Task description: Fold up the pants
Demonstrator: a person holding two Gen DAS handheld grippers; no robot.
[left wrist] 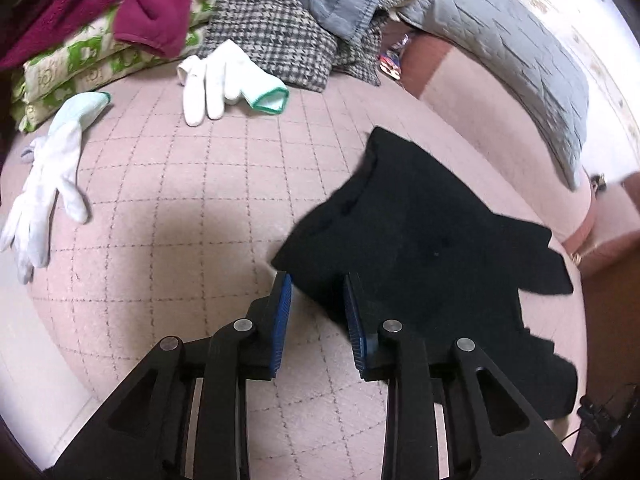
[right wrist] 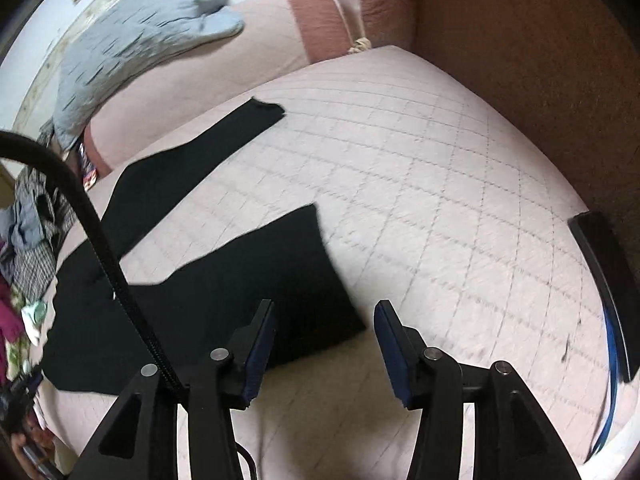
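Note:
Black pants (left wrist: 420, 240) lie spread flat on a pink quilted bed cover (left wrist: 180, 208). In the left wrist view my left gripper (left wrist: 318, 284) is open, its blue pads at the pants' near waist corner, with nothing held. In the right wrist view the pants (right wrist: 224, 280) lie with both legs spread apart, one leg end (right wrist: 264, 114) farther away and one near my fingers. My right gripper (right wrist: 326, 312) is open and empty, just above the near leg's hem corner.
Two white gloves (left wrist: 224, 76) (left wrist: 44, 184) lie on the cover at left. A clothes pile (left wrist: 280, 20) and a green patterned pillow (left wrist: 80, 68) sit behind. A grey quilt (right wrist: 132, 40) drapes a pink bolster. A dark object (right wrist: 604, 280) lies at the bed's right edge. A black cable (right wrist: 100, 232) crosses the right view.

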